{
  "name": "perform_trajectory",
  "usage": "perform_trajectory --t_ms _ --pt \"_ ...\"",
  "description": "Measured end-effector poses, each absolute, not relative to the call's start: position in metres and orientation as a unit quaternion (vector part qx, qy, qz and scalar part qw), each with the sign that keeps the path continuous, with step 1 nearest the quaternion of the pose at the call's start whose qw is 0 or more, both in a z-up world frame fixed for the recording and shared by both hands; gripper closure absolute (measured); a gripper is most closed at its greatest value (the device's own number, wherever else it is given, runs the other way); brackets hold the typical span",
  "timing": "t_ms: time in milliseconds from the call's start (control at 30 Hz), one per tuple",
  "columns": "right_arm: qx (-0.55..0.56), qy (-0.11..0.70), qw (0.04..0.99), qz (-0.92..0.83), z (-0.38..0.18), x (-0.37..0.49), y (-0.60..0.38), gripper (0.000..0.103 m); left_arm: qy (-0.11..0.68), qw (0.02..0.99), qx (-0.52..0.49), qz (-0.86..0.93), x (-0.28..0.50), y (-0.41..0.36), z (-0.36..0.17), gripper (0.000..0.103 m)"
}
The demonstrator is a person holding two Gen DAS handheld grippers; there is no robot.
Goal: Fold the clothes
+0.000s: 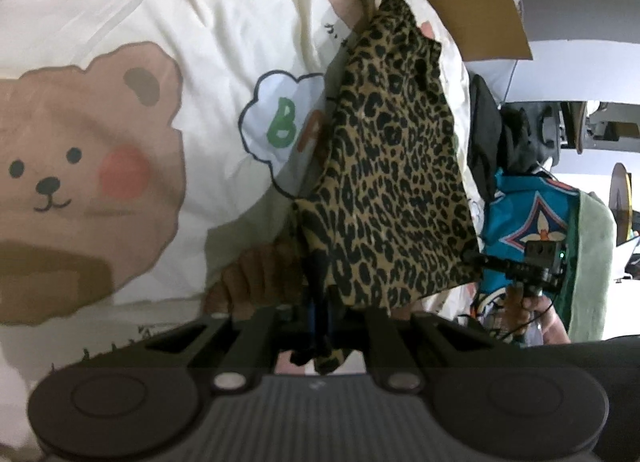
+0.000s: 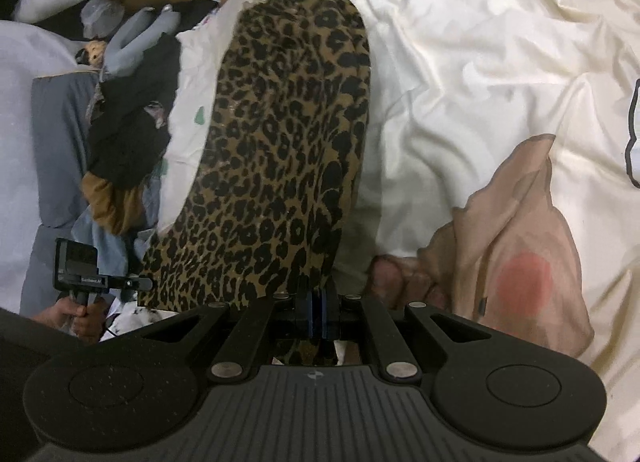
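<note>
Two grippers, left gripper [image 1: 320, 314] and right gripper [image 2: 316, 310], both pinching leopard cloth [image 1: 396, 165] | hanging above bedsheet [image 1: 200, 21] | risk: thin edge slips, fold skews.

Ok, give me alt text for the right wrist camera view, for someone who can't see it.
The right gripper is shut on the near edge of a leopard-print garment, which stretches away over a cream bear-print bedsheet. At left lie a pile of dark clothes and the other handheld gripper.
</note>
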State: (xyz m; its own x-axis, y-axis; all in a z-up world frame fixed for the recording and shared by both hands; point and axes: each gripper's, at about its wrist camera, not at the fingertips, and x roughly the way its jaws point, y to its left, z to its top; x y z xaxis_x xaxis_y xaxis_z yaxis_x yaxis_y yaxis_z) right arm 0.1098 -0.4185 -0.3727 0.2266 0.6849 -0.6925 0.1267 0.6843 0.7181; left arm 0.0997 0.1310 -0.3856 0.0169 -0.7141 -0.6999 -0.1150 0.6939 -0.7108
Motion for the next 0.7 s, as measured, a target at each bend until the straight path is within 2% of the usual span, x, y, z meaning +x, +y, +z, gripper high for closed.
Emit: perform_trajectory --t_ms 700 --pt "0.400 0.510 0.741 0.178 -0.349 0.139 -0.430 0.101 0.574 0.715 -0.332 -0.222 0.150 0.138 -0.354 0.098"
